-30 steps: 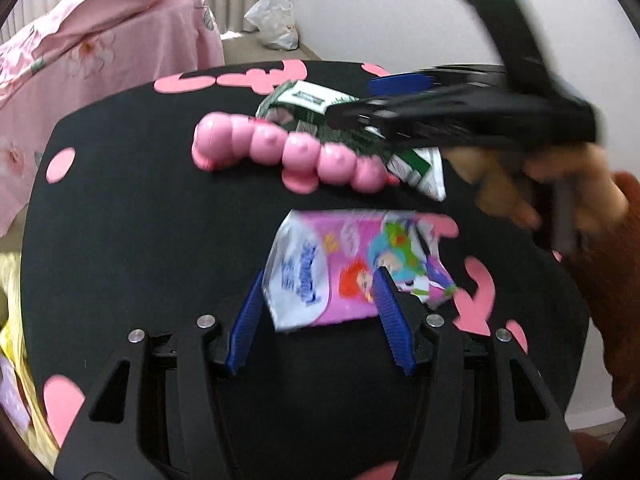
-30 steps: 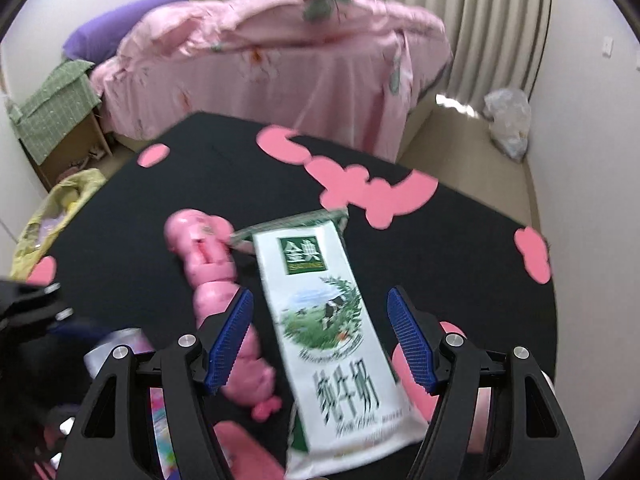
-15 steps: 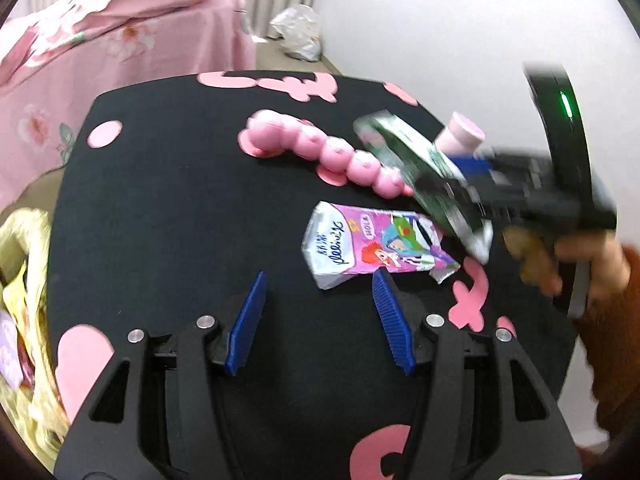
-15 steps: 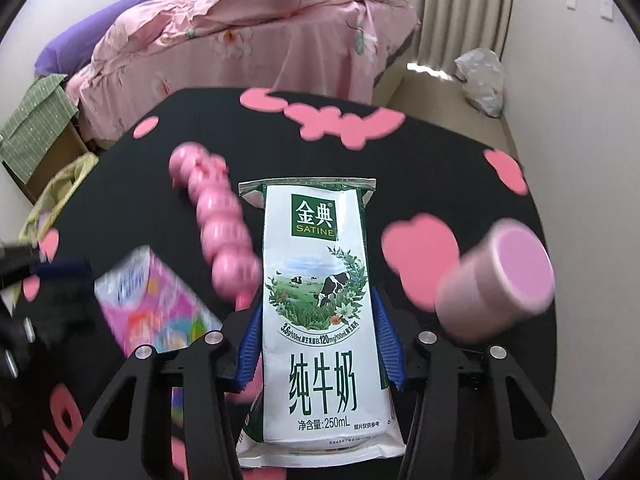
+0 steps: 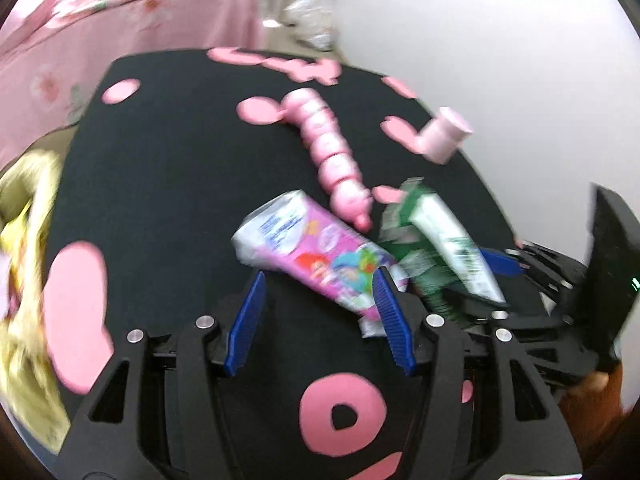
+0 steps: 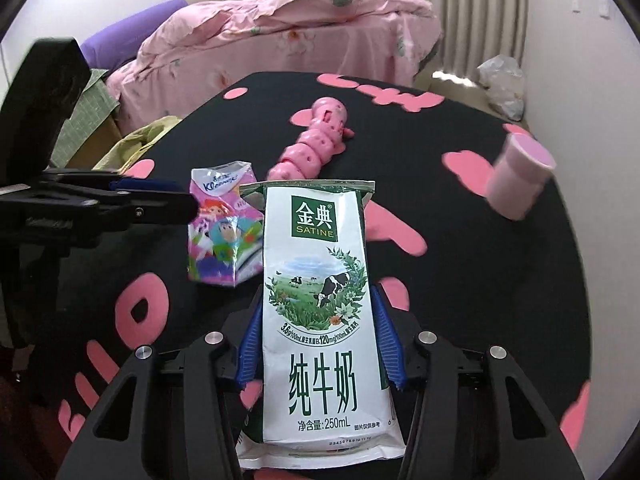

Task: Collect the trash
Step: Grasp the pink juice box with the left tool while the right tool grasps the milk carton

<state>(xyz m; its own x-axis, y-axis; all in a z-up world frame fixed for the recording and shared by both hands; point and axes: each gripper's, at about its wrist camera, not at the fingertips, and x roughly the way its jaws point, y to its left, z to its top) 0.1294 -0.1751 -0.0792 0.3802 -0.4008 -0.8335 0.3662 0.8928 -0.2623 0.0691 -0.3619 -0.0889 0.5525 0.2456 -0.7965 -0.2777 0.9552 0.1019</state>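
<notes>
My right gripper is shut on a white-and-green milk carton and holds it above the black table; the carton also shows in the left wrist view. A flattened pink cartoon carton lies on the table, also in the right wrist view. My left gripper is open, its fingers just short of that pink carton. The left gripper shows at the left of the right wrist view.
A pink segmented caterpillar toy and a small pink bottle lie on the table with pink patches. A yellow bag hangs off the left edge. A pink-covered bed stands behind. A white bag sits on the floor.
My right gripper closed on the milk carton and lifted it off the table, toward me. My left gripper drew back from the pink carton and swung right, still open.
</notes>
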